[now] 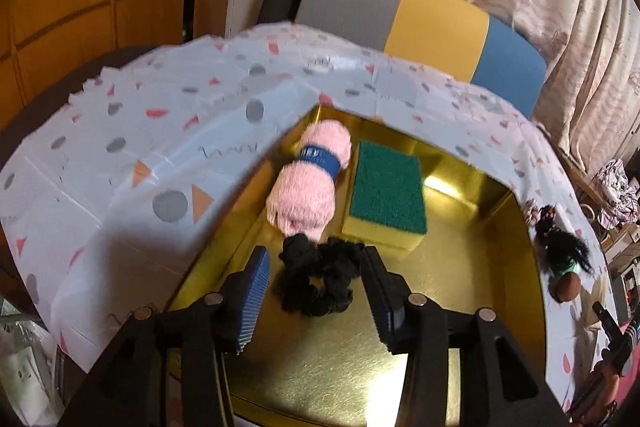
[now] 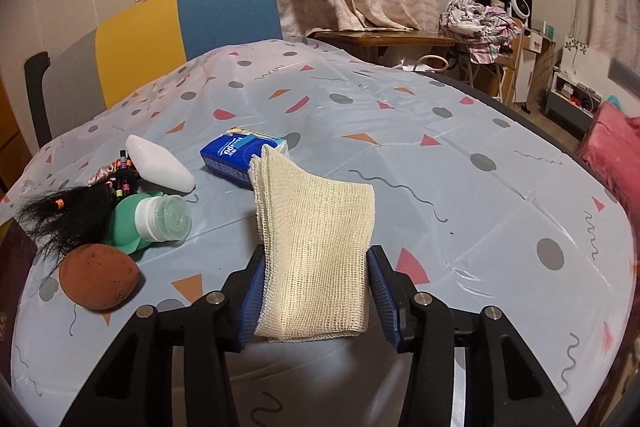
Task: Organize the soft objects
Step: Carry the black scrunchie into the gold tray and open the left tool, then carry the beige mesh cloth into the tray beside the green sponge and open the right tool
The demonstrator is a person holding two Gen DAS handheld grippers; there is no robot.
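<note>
In the left wrist view, a gold tray [image 1: 460,291] holds a pink fluffy roll with a blue band [image 1: 310,179], a green-and-yellow sponge [image 1: 386,191] and a black scrunchie [image 1: 316,279]. My left gripper [image 1: 316,267] is open above the tray, its fingers on either side of the scrunchie without touching it. In the right wrist view, my right gripper [image 2: 316,287] is shut on a folded cream mesh cloth [image 2: 316,239] and holds it above the patterned tablecloth [image 2: 440,147].
On the table's left lie a blue tissue pack [image 2: 240,155], a white soft piece [image 2: 160,163], a green bottle [image 2: 156,219], a brown sponge ball [image 2: 98,277], black hair [image 2: 64,215] and hair ties [image 2: 120,171]. A multicoloured chair [image 2: 160,27] stands behind.
</note>
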